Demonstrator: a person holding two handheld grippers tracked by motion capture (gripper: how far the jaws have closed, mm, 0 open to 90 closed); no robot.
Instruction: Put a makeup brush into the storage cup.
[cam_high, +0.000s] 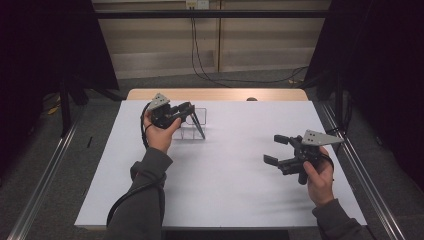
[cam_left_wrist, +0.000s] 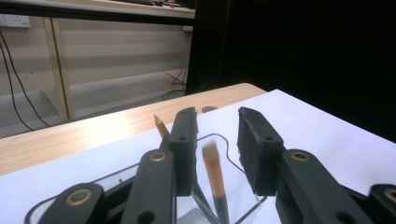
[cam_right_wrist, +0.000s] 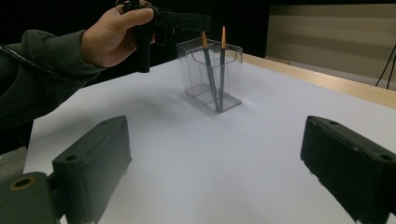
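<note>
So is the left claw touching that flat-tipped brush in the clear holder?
Apart. The left gripper view shows the brush standing between the left claw's open jaws, with a gap on each side.

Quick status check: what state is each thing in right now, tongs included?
Holder: clear, upright on the table, two brushes inside.
Flat brush: leaning in the holder, tip up, between the left tongs' jaws, untouched.
Pointed brush: standing in the holder, tip up.
Left tongs: open above the holder.
Right tongs: open, holding nothing, apart from the holder.
</note>
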